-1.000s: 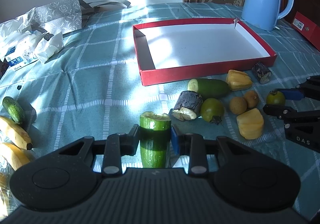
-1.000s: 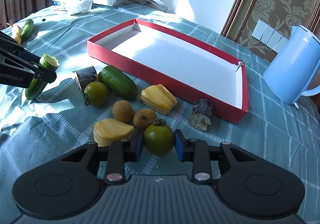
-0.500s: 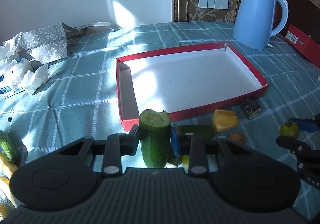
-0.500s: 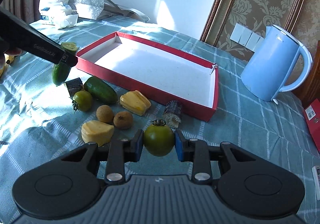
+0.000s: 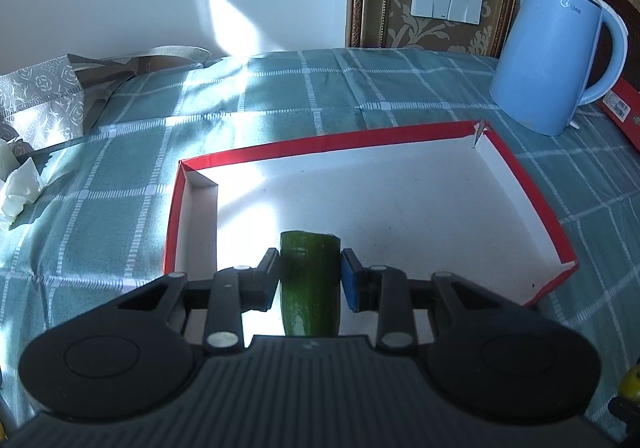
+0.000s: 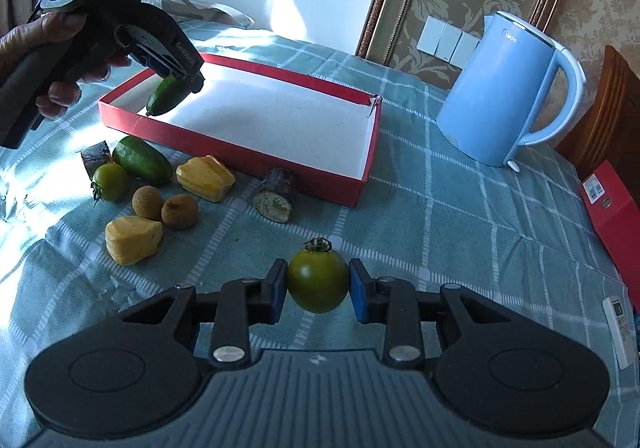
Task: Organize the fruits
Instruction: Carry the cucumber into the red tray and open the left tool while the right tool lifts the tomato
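Note:
My left gripper point(image 5: 310, 278) is shut on a cut green cucumber piece point(image 5: 309, 280), held above the white floor of the red tray point(image 5: 532, 188) near its left end. In the right wrist view the same cucumber piece point(image 6: 166, 95) hangs over the red tray point(image 6: 240, 164), and a person's hand point(image 6: 44, 36) grasps that gripper's handle. My right gripper point(image 6: 318, 282) is shut on a green tomato point(image 6: 318, 280), lifted above the tablecloth in front of the tray.
In front of the tray lie a whole cucumber point(image 6: 142, 160), another green tomato point(image 6: 110, 177), two yellow fruit pieces point(image 6: 205, 178), two brown round fruits point(image 6: 180, 211) and two dark stubs point(image 6: 276, 195). A blue kettle point(image 6: 500, 96) stands at the right, a red box point(image 6: 612, 208) beyond it.
My left gripper has carried the cucumber piece from the tablecloth forward over the tray's near wall to above its floor. My right gripper has lifted the green tomato and drawn back from the pile.

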The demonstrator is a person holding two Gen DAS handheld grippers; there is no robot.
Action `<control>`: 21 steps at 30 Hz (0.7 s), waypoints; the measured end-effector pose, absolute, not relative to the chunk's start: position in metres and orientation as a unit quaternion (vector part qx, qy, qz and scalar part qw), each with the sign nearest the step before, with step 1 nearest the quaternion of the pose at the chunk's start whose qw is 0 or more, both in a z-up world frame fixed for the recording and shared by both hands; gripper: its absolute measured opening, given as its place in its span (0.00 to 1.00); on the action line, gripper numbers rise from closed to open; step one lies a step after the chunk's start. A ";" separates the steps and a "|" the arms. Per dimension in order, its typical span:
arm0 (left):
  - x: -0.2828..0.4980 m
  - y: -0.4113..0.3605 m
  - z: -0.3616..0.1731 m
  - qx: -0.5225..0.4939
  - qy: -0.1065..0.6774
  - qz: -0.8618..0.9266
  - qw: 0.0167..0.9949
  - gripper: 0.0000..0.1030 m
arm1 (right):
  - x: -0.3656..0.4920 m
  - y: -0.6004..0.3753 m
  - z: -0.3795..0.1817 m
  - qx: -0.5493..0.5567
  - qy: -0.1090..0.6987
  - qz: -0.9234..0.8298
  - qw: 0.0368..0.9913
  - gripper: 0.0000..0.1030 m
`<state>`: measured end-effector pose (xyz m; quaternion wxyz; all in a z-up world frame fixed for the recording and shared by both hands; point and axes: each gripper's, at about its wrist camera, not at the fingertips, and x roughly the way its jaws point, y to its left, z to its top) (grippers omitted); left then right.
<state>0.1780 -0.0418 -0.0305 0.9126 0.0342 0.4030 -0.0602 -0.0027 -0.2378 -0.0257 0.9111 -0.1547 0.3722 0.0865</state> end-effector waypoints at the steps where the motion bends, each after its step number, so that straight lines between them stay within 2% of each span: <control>1: 0.183 -0.043 -0.033 0.035 0.406 -0.057 0.911 0.29 | -0.001 -0.240 -0.026 -0.154 0.374 0.085 0.911 0.31; 17: 0.203 -0.047 -0.061 0.031 0.428 -0.046 0.902 0.30 | 0.019 -0.253 -0.037 -0.151 0.393 0.088 0.903 0.31; 21: 0.196 -0.045 -0.062 0.041 0.421 -0.039 0.905 0.46 | 0.023 -0.251 -0.035 -0.152 0.389 0.092 0.904 0.31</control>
